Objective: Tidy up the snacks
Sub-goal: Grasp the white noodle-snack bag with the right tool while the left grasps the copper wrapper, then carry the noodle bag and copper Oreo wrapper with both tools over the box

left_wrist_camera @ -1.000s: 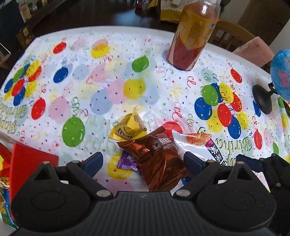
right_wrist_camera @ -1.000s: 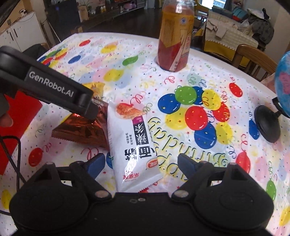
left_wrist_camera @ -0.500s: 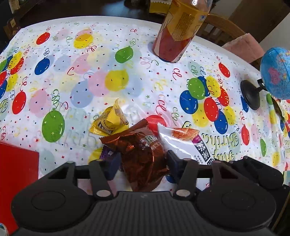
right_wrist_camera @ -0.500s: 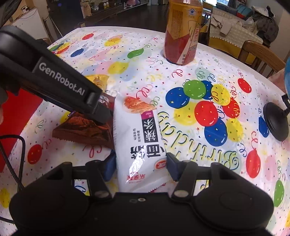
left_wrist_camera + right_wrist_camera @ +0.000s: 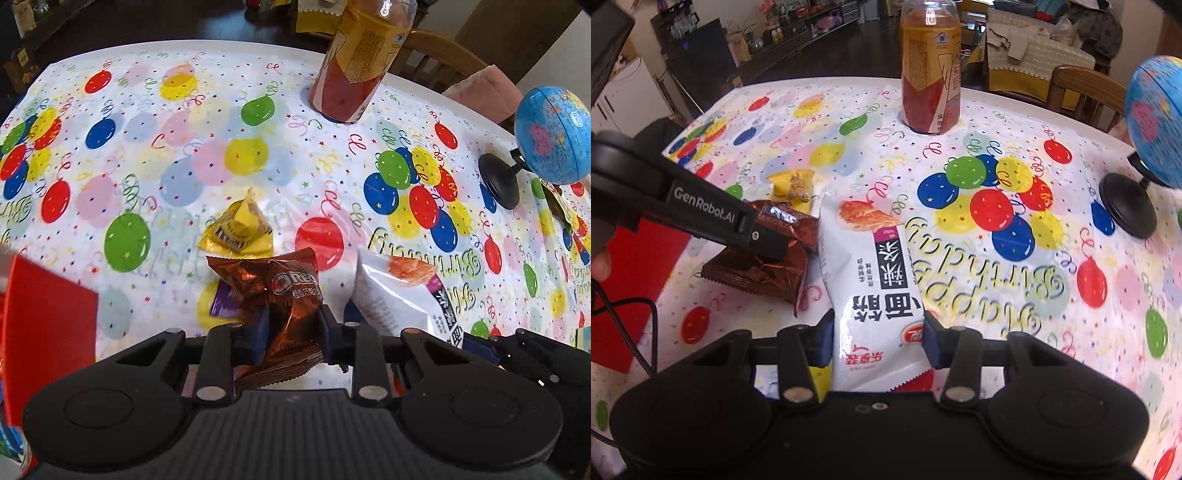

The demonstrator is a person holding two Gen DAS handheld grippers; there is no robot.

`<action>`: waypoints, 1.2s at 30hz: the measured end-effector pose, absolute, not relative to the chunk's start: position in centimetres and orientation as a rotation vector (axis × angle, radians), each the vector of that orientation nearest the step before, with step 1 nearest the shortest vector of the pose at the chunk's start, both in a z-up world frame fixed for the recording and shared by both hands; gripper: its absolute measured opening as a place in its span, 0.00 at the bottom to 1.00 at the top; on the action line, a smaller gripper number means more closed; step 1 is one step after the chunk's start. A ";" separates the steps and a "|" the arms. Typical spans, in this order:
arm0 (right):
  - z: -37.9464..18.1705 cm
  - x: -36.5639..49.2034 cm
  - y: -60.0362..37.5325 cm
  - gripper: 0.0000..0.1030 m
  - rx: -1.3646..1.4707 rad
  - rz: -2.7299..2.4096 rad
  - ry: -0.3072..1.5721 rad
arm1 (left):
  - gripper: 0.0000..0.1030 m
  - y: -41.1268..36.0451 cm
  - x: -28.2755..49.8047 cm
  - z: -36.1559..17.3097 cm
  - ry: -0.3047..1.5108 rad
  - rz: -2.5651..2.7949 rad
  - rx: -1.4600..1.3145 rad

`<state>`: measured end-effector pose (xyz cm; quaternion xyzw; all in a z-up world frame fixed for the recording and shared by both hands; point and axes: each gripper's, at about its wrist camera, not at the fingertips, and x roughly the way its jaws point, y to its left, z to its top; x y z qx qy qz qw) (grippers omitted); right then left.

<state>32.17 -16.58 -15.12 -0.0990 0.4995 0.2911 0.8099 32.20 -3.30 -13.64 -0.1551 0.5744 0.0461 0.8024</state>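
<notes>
Jaws just closing: we note left gripper point(image 5: 291, 332) clamped on brown Oreo packet point(image 5: 286, 295), right gripper point(image 5: 879, 332) on white snack bag point(image 5: 875, 280).

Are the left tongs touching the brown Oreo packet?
Touching: the left wrist view shows the left tongs pinching the brown Oreo packet, creasing it.

A tall bottle point(image 5: 931, 70) of reddish drink with a yellow label is stood upright at the far side of a balloon-printed "Happy Birthday" tablecloth point(image 5: 1015, 258). A small blue globe point(image 5: 552, 134) on a black round base is seen at the right edge. 1 wooden chair point(image 5: 1082, 92) is placed behind the table.
</notes>
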 end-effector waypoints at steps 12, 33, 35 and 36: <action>-11.6 26.9 -17.8 0.43 -0.138 0.612 1.044 | 0.15 -3.3 27.2 -10.9 1.217 0.065 -0.251; -11.2 21.6 -23.3 0.43 0.041 0.552 1.051 | 0.67 -3.0 29.1 -15.0 1.295 0.183 -0.364; -11.4 21.5 -23.7 0.43 0.041 0.549 1.058 | 0.67 -3.3 29.5 -15.7 1.306 0.189 -0.364; -11.5 21.5 -23.9 0.43 0.041 0.547 1.061 | 0.67 -3.5 29.7 -16.0 1.312 0.187 -0.363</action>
